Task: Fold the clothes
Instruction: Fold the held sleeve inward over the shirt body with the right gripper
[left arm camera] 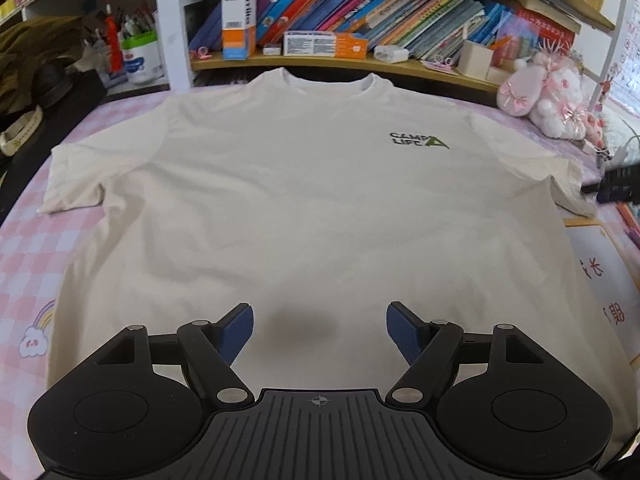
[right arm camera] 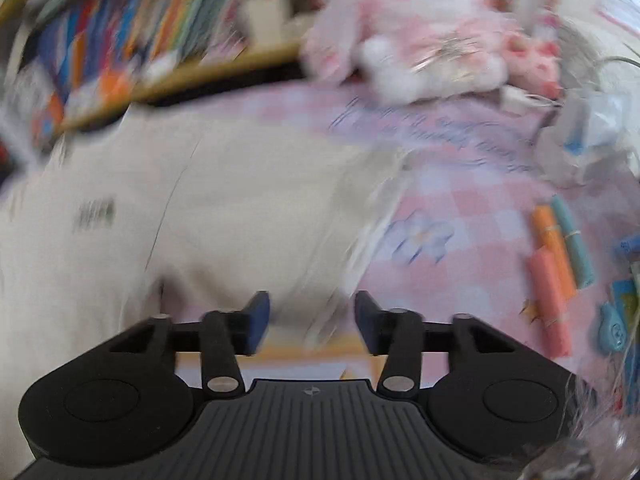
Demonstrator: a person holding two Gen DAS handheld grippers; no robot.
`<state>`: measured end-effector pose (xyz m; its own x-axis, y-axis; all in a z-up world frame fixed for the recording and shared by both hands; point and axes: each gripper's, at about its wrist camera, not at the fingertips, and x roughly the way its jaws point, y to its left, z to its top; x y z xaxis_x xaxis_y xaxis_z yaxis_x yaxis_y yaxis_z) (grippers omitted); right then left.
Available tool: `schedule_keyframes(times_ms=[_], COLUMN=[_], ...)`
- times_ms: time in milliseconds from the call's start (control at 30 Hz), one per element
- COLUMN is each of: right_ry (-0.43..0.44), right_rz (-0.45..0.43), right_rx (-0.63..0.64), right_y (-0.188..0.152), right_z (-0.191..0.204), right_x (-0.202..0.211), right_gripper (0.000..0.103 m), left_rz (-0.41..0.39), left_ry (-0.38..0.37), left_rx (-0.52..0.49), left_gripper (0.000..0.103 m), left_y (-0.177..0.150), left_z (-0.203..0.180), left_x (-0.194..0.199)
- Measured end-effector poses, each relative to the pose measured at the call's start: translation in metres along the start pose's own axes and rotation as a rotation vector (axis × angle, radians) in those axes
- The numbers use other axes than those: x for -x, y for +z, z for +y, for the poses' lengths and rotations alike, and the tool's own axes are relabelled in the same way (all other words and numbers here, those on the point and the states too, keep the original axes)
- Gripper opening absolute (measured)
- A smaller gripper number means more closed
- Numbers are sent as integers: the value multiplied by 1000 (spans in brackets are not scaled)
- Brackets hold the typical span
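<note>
No fold shows: the cream cotton T-shirt (left arm camera: 304, 200) lies spread flat ahead of the left claw (left arm camera: 320, 330), fingers apart; the right claw (right arm camera: 312, 320), also apart and empty, is by its sleeve.

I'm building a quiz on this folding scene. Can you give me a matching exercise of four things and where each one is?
Column A
1. T-shirt
2. plush toy
3. books
4. left tongs

Column B
a. on the shelf behind the bed
b. open, above the shirt's hem
c. spread flat on the pink checked sheet
d. at the far right, beside the shelf

Pairs: 1-c, 2-d, 3-a, 4-b
</note>
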<state>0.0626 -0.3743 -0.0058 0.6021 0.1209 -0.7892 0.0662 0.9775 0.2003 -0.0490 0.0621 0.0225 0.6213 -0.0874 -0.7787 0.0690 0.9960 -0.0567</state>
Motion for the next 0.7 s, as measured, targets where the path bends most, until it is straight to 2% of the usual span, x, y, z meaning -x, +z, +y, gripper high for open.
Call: schedule_keyframes(times_ms=[100, 233, 300, 333, 433, 600, 700], right_ry=[-45, -117, -125, -130, -143, -165, -204], right_rz=[-51, -33, -17, -9, 15, 53, 28], right_rx=[-65, -81, -47, -30, 22, 105, 122], right_y=[36, 73, 78, 81, 88, 102, 111], right_z=[-18, -28, -27, -26, -25, -23, -24], right_x=[-9, -41, -49, -53, -65, -85, -94], right_gripper=[48, 48, 35, 25, 7, 7, 6], left_rz=[9, 12, 8, 5, 9, 10, 8], left_ry=[12, 27, 41, 47, 67, 95, 110], left_rx=[5, -1, 6, 13, 42, 79, 98], left_gripper=[75, 75, 75, 75, 75, 75, 75], left_y=[-2, -4, -6, -8, -11, -14, -18], left_z=[2, 0, 1, 2, 7, 15, 18], left_x=[3, 9, 14, 17, 21, 26, 33])
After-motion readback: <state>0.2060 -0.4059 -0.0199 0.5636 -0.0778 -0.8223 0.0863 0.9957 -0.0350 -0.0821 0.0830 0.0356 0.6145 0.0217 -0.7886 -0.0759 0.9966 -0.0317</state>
